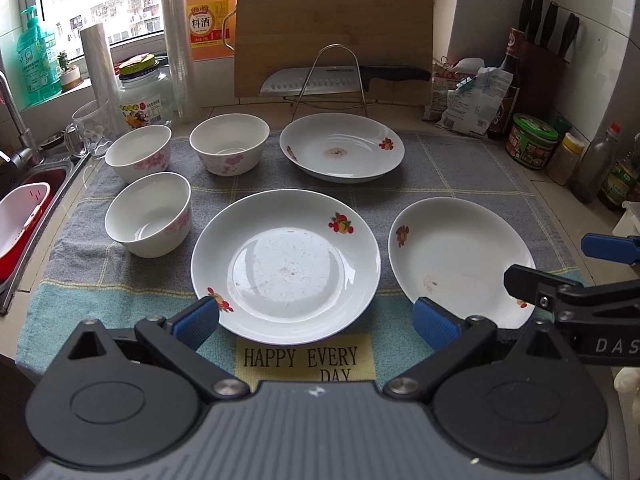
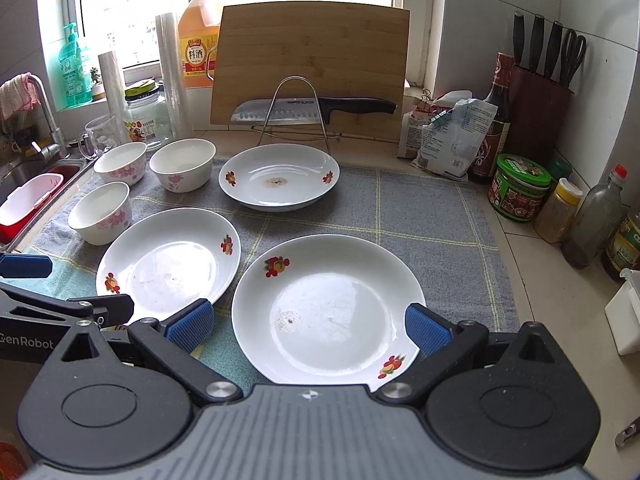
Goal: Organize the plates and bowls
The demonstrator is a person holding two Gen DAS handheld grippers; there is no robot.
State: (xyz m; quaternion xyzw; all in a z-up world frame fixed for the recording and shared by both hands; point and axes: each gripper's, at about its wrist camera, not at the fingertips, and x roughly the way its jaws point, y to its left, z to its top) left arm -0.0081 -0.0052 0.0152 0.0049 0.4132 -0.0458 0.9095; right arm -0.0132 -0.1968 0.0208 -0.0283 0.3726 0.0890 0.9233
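Observation:
Three white fruit-print plates lie on a grey-green mat: a middle plate, a right plate and a far plate. Three white pink-flower bowls stand at the left: near, far left, far middle. My left gripper is open and empty, at the near rim of the middle plate. My right gripper is open and empty, its blue fingers either side of the right plate's near part.
A wire rack with a knife stands before a cutting board at the back. Jars and bottles and a knife block line the right. A sink with a white-and-red basin, a glass mug and a jar are at the left.

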